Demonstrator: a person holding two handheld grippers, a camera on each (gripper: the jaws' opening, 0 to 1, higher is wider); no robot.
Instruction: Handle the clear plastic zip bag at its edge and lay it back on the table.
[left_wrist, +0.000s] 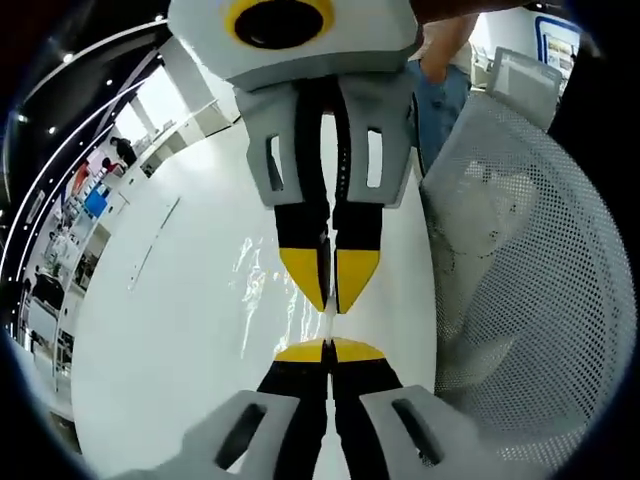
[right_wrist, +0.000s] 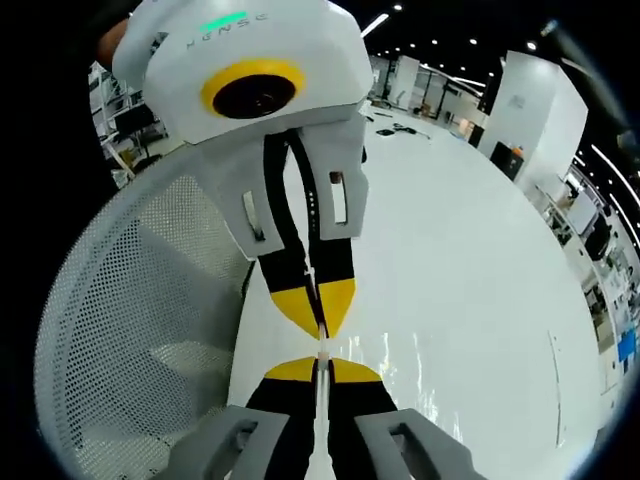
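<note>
left gripper (left_wrist: 328, 347): jaws together, clamped on zip bag (left_wrist: 270, 290) edge, frame center
right gripper (right_wrist: 322, 364): clamped on same edge
table (left_wrist: 170, 320): white
mesh chair (left_wrist: 540, 260): right

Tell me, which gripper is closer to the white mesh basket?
Neither clearly. The left gripper and the right gripper meet tip to tip, both clamped on the clear bag edge. The mesh basket sits beside both.
</note>
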